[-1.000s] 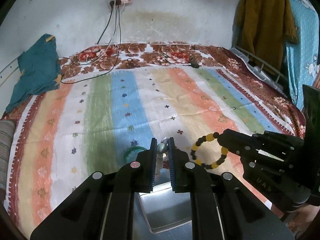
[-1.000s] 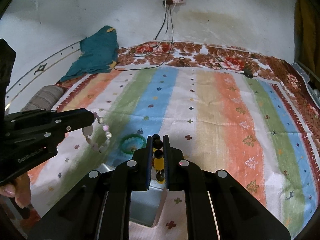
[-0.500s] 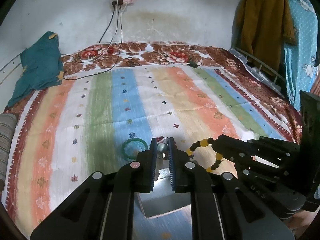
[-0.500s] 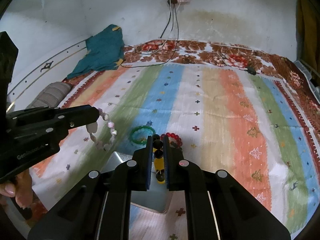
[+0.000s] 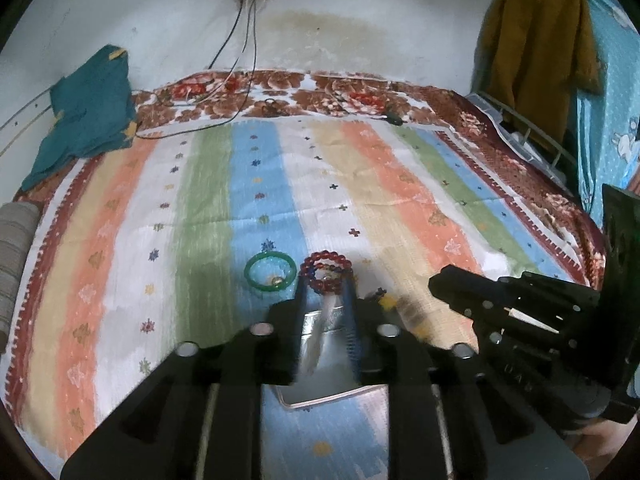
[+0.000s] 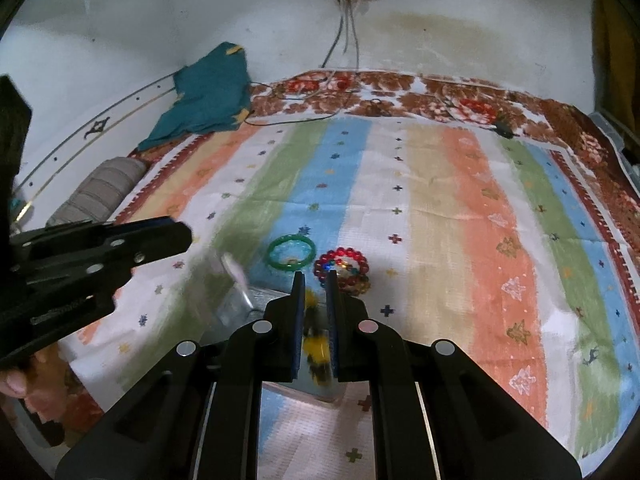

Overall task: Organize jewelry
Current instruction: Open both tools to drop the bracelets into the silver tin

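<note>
1. The likeliest slip is a bracelet missing the metal tin (image 5: 320, 400). The pale bracelet (image 5: 320, 340) is a blurred streak right above the tin's opening, and it could catch on the rim and spill onto the bedspread (image 5: 120, 260).
2. The left gripper (image 5: 325, 292) has its jaws parted a fair way. The pale bracelet between them looks loose rather than pinched.
3. The yellow-and-black bead bracelet (image 6: 316, 344) hangs blurred between the jaws of the right gripper (image 6: 314, 280), over the tin's near edge. The gap is narrow, and I cannot tell whether the beads are gripped or free. If they are half-held, they may snag on a pad and swing outside the tin.
4. Both tools crowd the same tin, so a knock between them could tip it.
5. The green bangle (image 5: 271, 276) and red bead bracelet (image 5: 326, 272) lie flat just beyond the tin, side by side and not yet sorted.
</note>
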`<state>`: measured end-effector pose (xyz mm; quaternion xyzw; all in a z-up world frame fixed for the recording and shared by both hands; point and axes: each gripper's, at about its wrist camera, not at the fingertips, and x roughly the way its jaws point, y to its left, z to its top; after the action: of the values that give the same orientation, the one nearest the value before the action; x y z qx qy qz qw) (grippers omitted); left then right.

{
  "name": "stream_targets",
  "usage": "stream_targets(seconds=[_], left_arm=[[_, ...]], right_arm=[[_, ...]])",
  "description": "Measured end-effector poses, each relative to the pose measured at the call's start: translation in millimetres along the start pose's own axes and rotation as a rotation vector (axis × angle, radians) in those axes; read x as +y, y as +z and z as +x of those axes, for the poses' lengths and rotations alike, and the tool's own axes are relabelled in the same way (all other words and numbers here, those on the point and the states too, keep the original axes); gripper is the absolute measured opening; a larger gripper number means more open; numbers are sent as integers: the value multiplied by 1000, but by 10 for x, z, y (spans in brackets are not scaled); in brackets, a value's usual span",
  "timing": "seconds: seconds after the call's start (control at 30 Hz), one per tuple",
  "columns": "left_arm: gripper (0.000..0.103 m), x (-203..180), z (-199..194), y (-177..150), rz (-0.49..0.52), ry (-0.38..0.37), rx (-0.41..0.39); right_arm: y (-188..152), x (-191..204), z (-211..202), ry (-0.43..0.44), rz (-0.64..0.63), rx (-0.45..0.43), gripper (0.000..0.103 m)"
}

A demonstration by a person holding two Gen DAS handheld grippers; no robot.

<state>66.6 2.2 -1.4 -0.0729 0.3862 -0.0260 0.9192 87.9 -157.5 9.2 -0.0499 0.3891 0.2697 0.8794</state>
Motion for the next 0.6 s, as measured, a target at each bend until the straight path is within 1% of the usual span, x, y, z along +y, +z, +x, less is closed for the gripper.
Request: stream_targets(seconds=[0.03, 0.07, 0.1, 0.2, 0.27, 0.33, 0.37, 0.47, 0.53, 0.6], left_arm=[[26, 18, -9, -2, -8, 4, -2], [28, 33, -12, -1, -13, 12, -4], [29, 46, -12, 1, -15, 22, -6], [33, 83, 7, 5, -22, 45, -7], [40, 106, 16, 17, -33, 50, -7], [44, 128, 19, 29, -39, 61, -10], [48, 141, 19, 32, -40, 67, -11], [56, 170, 33, 42, -45, 86, -13], [58, 205, 56, 45, -54, 94, -5], [59, 234, 94, 50, -61, 99, 9]], right_arm=[[3, -28, -2, -2, 9, 0, 31], [3, -51, -1, -3, 17, 1, 39], [1, -73, -1, -6, 24, 0, 44], [3, -126, 23, -18, 37, 7, 44], [3, -155, 48, -26, 43, 13, 45], [5, -176, 64, -34, 47, 18, 50], [7, -185, 72, -39, 47, 20, 50], [14, -216, 89, -45, 53, 22, 54], [20, -234, 102, -49, 58, 25, 57], [26, -240, 114, -47, 58, 25, 61]])
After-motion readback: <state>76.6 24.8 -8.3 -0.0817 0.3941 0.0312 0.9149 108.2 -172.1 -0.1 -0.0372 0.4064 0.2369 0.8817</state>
